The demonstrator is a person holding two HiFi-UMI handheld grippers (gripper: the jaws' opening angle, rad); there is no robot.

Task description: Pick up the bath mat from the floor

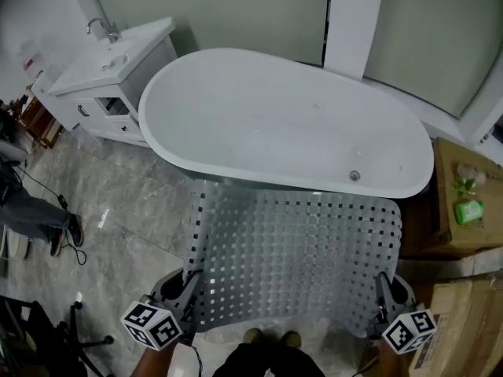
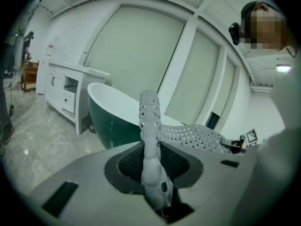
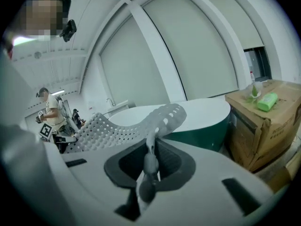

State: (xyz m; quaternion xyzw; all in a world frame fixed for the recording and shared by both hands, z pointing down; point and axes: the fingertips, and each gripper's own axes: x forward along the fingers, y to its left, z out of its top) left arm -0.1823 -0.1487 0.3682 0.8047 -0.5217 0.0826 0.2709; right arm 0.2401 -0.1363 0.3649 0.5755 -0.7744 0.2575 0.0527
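A pale grey, translucent rubber bath mat dotted with square holes hangs spread wide, clear of the floor and sagging slightly between its near corners. The left gripper pinches the near left corner and the right gripper the near right. The far edge reaches towards the white oval bathtub.

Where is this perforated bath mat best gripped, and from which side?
Probably at its two near corners, one per gripper, coming edge-on from the person's side. The bath mat is thin, floppy and wide. Pinched that way by the left gripper and right gripper, it hangs spread rather than bunched.
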